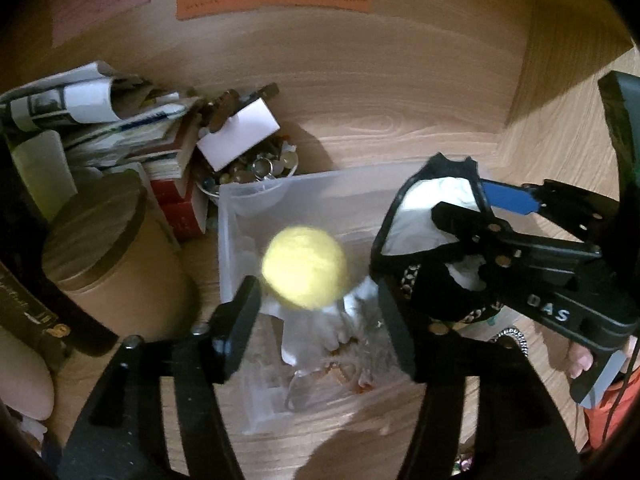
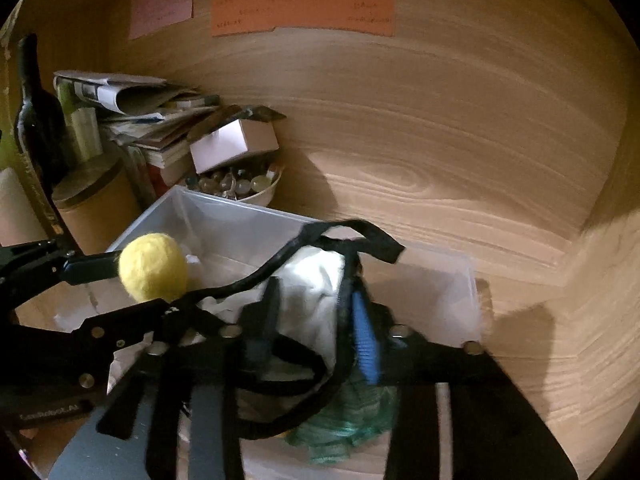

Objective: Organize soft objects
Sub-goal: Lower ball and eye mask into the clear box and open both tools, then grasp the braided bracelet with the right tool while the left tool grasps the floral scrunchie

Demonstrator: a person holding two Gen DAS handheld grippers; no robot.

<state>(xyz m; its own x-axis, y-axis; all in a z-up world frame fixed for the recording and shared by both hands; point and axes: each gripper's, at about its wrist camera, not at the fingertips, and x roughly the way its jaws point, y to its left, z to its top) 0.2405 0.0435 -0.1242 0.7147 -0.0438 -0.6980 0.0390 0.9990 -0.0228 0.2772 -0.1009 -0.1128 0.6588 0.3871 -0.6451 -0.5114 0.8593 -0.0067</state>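
A clear plastic bin point(image 1: 240, 208) stands on the wooden surface and holds crumpled white and furry soft items point(image 1: 344, 340). A yellow soft ball point(image 1: 304, 266) is blurred above the bin, just past my left gripper point(image 1: 320, 308), whose jaws stand wide apart and do not clamp it. In the right wrist view the ball point(image 2: 154, 268) sits between the left gripper's fingers over the bin point(image 2: 248, 224). My right gripper point(image 2: 316, 316) is shut on a white pouch with black straps point(image 2: 316, 280), held over the bin's right side. That pouch also shows in the left wrist view point(image 1: 424, 216).
A stack of papers and books point(image 1: 120, 128), a white card box point(image 1: 240, 132), a bowl of glass beads point(image 1: 256, 172) and a brown cylinder tin point(image 1: 116, 252) crowd the back left. A dark bottle point(image 2: 36, 120) stands at far left. Coloured notes point(image 2: 304, 4) hang on the back wall.
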